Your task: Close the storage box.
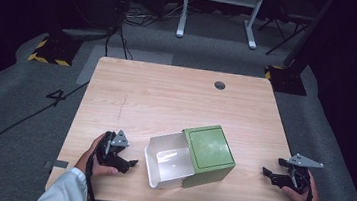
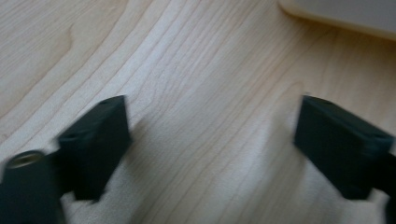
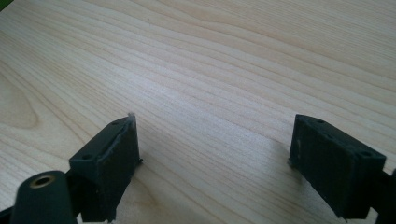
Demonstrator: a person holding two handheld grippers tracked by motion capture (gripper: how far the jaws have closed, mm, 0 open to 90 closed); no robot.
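two grippers rest on the worktop (image 1: 132, 90), jaws wide apart and empty; left gripper (image 1: 127, 164) lies nearer the white drawer (image 1: 167, 159) than right gripper (image 1: 270, 175).

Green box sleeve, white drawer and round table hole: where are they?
Green box sleeve (image 1: 210, 147): high view, on its top face.
White drawer (image 1: 155, 167): high view, on its front wall.
Round grey hole in the wooden table (image 1: 220, 85): high view, its centre.
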